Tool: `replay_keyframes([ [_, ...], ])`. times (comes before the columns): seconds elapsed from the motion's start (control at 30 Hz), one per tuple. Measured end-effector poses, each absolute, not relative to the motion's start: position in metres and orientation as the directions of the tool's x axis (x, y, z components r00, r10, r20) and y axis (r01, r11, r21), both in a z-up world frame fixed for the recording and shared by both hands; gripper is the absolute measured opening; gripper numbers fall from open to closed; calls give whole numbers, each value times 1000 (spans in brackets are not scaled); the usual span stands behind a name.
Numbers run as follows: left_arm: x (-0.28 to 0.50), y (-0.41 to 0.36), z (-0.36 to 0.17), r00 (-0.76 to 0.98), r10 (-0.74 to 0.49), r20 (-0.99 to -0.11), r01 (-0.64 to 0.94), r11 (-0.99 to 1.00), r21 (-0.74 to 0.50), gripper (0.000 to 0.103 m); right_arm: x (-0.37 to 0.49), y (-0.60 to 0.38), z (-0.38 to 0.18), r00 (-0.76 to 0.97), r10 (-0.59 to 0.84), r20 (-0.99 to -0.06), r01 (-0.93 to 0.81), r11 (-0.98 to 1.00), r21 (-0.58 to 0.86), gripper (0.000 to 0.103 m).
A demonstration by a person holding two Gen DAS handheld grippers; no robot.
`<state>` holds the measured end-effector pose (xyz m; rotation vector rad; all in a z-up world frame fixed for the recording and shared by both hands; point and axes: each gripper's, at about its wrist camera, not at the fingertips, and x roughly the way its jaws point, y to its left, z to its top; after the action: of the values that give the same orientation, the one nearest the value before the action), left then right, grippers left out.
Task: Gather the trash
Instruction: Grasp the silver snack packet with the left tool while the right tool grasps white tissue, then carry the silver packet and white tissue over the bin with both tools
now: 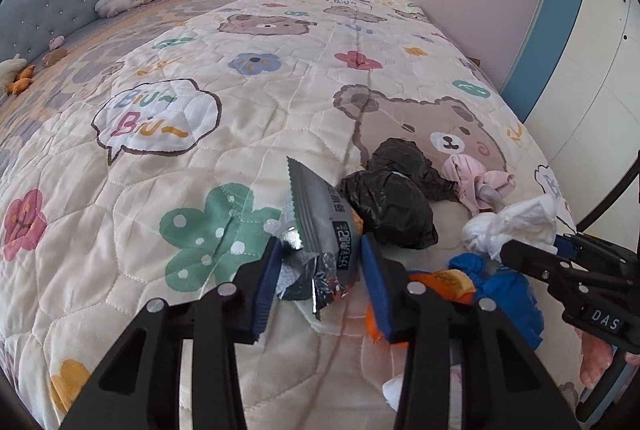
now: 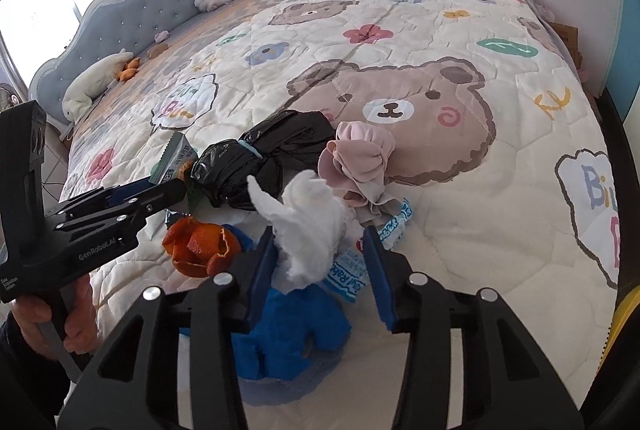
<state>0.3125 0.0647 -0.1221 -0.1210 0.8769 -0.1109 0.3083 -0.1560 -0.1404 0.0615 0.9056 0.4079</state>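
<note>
Both grippers closed in on trash heaped on the quilt (image 1: 168, 165)

The left gripper (image 1: 318, 262), angled down, clenched the crinkly, light foil wrapper (image 1: 320, 230) by its crumpled end; the right gripper (image 2: 320, 262) straddled the soft, squashy tissue (image 2: 308, 226), pads seemingly not yet pressing it

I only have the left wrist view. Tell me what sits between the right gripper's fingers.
Observer: The white tissue stands between the fingers of the right gripper; I cannot tell whether both pads press it.
Operator: Report any trash hidden from me.
Observer: A blue-and-white candy wrapper lies partly under the tissue.
Operator: Name the orange scrap near my fingers.
Observer: It is orange peel, curled open, lying on the quilt against the blue bundle.
</note>
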Motion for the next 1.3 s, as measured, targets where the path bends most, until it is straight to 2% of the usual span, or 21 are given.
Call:
replay_keyframes([
  [0.07, 313, 67, -121, 637, -148, -756, 40, 986, -160, 34, 307, -156, -138, 552, 371, -747, -320, 921, 221, 29],
  [0.23, 311, 71, -119, 643, -151, -751, 29, 985, -172, 25, 307, -159, -137, 556, 372, -743, -316, 922, 225, 23],
  [0.27, 310, 72, -118, 646, -147, -749, 28, 985, -170, 20, 306, -159, -137, 556, 374, -742, -319, 921, 224, 22],
  [0.3, 310, 72, -116, 646, -144, -750, 28, 986, -165, 7, 306, -160, -136, 556, 376, -741, -321, 920, 226, 22],
  [0.47, 308, 76, -110, 651, -134, -747, 23, 987, -158, 6, 302, -166, -127, 568, 384, -728, -315, 918, 240, 21],
  [0.63, 307, 77, -107, 653, -120, -748, 12, 989, -148, 1, 294, -172, -117, 584, 380, -717, -304, 922, 241, 21],
  [0.9, 304, 80, -103, 665, -106, -739, -12, 988, -152, 1, 272, -186, -101, 603, 378, -702, -298, 924, 241, 21],
  [1.3, 276, 72, -52, 727, -104, -679, 22, 991, -129, 1, 236, -233, -68, 667, 357, -654, -254, 934, 251, 21],
])
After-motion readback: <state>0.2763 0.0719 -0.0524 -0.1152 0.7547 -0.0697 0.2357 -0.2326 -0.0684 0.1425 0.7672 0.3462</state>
